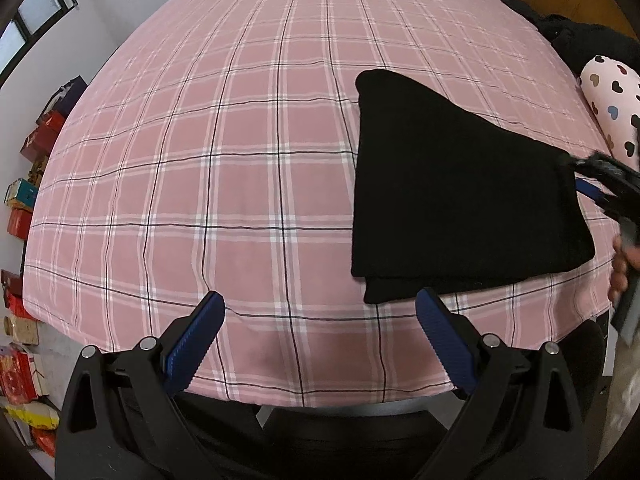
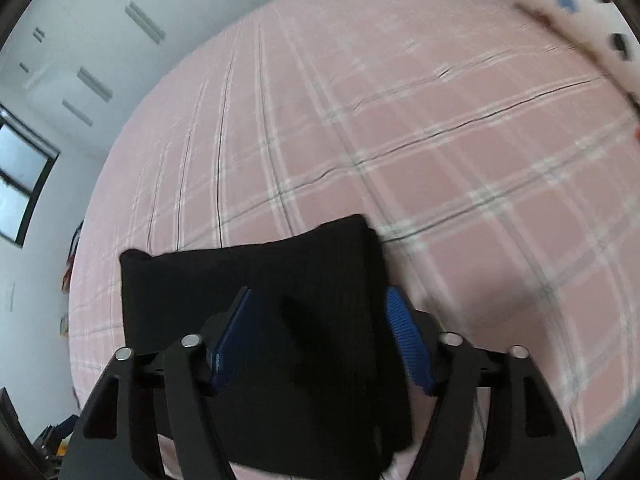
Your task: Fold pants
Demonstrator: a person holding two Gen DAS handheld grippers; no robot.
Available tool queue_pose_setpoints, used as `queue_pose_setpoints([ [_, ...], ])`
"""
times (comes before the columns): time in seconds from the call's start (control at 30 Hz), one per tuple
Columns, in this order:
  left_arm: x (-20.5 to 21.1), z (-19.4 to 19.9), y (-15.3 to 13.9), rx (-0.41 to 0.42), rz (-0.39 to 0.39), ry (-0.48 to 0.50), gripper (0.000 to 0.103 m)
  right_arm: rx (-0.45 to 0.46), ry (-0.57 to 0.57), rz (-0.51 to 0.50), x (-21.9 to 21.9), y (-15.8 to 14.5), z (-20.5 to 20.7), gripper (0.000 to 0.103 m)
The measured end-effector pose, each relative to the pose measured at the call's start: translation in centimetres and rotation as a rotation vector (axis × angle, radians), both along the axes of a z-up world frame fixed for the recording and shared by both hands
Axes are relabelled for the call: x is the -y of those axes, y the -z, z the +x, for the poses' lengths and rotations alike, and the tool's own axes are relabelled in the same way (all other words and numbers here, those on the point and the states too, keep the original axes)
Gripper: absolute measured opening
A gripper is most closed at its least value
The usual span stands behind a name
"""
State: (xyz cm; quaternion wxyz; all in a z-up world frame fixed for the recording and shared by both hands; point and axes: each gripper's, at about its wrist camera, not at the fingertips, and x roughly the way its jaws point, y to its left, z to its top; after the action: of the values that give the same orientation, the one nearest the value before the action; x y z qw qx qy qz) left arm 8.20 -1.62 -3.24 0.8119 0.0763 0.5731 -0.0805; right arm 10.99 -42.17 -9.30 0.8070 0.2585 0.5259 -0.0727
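The black pants (image 1: 460,192) lie folded into a compact stack on the pink plaid bed (image 1: 240,160). My left gripper (image 1: 320,304) is open and empty, hovering over the bed's near edge just left of the pants. My right gripper (image 1: 592,184) shows at the pants' right edge in the left wrist view. In the right wrist view the right gripper (image 2: 318,296) is open, its blue pads (image 2: 408,340) on either side of the folded pants (image 2: 256,304), which lie between the jaws.
A white pillow with hearts (image 1: 612,100) and dark clothing (image 1: 580,32) lie at the bed's right side. Boxes and bags (image 1: 24,200) are stacked on the floor to the left. A window (image 2: 20,176) and white closet doors (image 2: 120,40) stand beyond the bed.
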Motion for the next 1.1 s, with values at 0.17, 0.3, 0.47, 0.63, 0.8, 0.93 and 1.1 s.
queue_pose_setpoints([
  [0.17, -0.8, 0.7, 0.2, -0.001, -0.005, -0.017, 0.094, 0.172, -0.032, -0.152, -1.1, -4.8, 0.3, 0.023],
  [0.3, -0.5, 2.2, 1.4, -0.046, -0.072, -0.024, 0.094, -0.078, -0.010, -0.152, 0.6, 0.4, 0.8, 0.038],
  [0.47, 0.0, 4.5, 2.3, -0.102, -0.256, -0.037, 0.094, 0.052, 0.122, -0.054, 1.2, -1.2, -6.3, 0.078],
  [0.63, 2.2, 7.4, 6.4, -0.200, -0.305, -0.067, 0.094, 0.001, 0.116, 0.073, 0.6, 1.3, -8.9, 0.078],
  [0.8, 4.0, 9.4, 10.8, -0.284, -0.369, -0.102, 0.091, -0.013, 0.169, 0.262, 0.6, 4.9, -9.1, 0.075],
  [0.93, 2.7, 9.8, 10.3, -0.276, -0.491, -0.123, 0.039, 0.027, 0.128, 0.258, -1.0, 2.6, -8.2, 0.038],
  [1.1, -1.2, 8.9, 5.5, -0.206, -0.588, -0.114, 0.023, 0.146, -0.004, 0.241, -5.0, -3.7, -7.4, 0.035],
])
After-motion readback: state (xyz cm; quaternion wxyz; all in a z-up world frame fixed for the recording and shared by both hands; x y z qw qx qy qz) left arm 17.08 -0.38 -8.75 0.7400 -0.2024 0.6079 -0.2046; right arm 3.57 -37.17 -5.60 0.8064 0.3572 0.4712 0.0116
